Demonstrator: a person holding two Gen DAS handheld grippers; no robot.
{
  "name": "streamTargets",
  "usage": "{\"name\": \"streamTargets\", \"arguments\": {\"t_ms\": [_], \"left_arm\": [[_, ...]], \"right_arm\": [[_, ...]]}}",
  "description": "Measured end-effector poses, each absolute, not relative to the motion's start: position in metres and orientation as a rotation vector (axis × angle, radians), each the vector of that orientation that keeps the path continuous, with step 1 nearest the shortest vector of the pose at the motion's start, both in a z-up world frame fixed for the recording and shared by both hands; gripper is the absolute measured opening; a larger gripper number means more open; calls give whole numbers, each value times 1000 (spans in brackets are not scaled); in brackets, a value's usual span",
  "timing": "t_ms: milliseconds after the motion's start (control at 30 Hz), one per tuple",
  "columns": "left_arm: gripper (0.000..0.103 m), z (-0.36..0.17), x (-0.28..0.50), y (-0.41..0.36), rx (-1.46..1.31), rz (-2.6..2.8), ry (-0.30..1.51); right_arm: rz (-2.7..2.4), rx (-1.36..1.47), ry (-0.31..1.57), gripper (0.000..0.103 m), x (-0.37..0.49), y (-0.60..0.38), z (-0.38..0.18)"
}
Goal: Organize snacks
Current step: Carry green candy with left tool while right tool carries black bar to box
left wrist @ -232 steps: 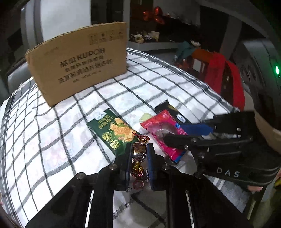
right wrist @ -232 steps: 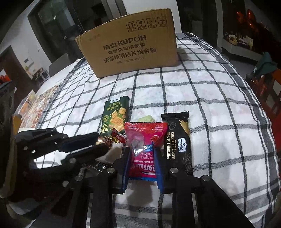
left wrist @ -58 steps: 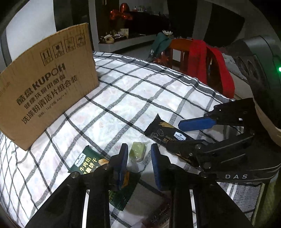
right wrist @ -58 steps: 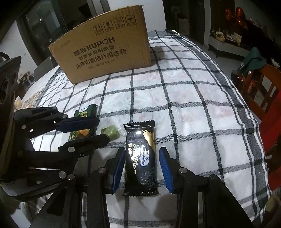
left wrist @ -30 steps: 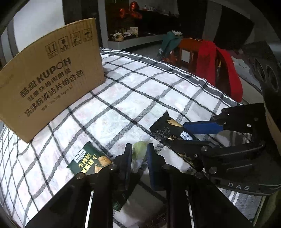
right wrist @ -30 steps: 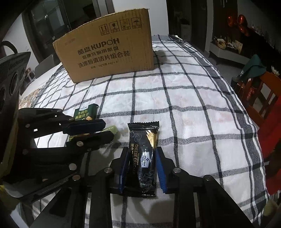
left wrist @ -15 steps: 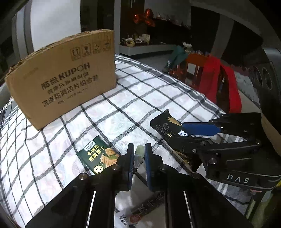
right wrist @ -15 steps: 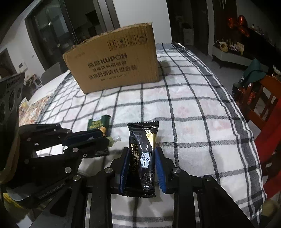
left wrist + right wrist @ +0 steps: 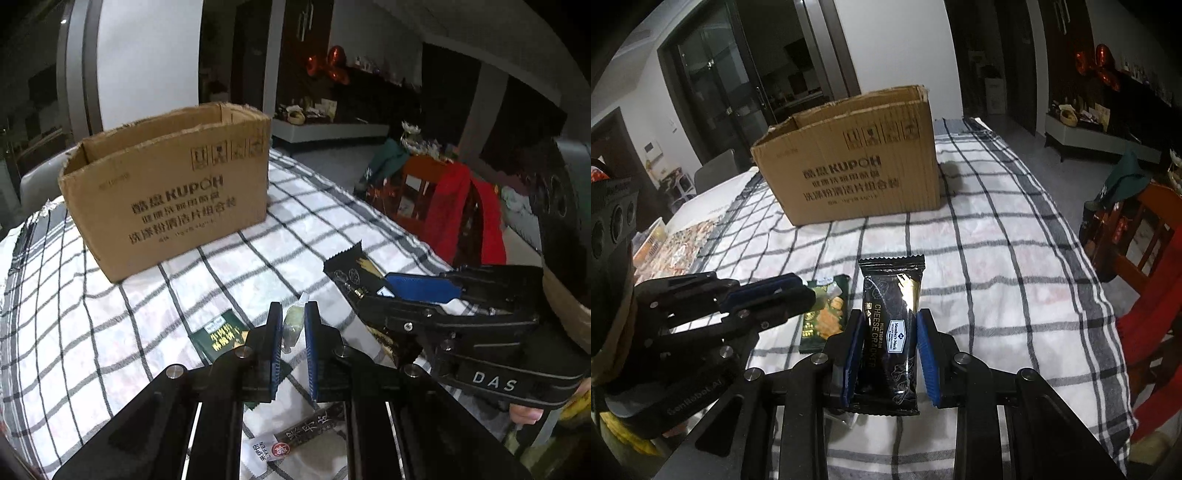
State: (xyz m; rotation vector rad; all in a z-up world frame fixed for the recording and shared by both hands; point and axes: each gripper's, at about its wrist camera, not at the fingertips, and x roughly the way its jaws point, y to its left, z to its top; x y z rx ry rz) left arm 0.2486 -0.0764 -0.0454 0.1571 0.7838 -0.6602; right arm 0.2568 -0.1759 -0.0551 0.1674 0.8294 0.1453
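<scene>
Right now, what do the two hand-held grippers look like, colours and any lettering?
Both are black, angular linkage frames with silver bolt heads and blue ribbed finger pads. The right hand-held gripper carries white "DAS" lettering on its side. The left hand-held gripper has faint grey lettering on its body, too blurred to read, and a dark camera housing with round holes.

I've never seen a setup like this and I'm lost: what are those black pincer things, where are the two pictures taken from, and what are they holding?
There is no robot. A person holds a two-fingered tool in each hand, each with a camera looking along its fingers, so each picture shows one tool's own view. The left gripper pinches a small green candy. The right gripper clamps a black cheese cracker pack. On the checked tablecloth lie a green biscuit pack and an open cardboard box, probably where the snacks go.
</scene>
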Motion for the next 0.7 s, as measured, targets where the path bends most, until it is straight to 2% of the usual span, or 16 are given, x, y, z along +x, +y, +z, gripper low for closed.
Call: {"name": "streamTargets", "arguments": {"t_ms": [700], "left_arm": [[13,23,280,-55,76,-570,625]], "right_arm": [[213,179,692,30,301,-172,3]]}}
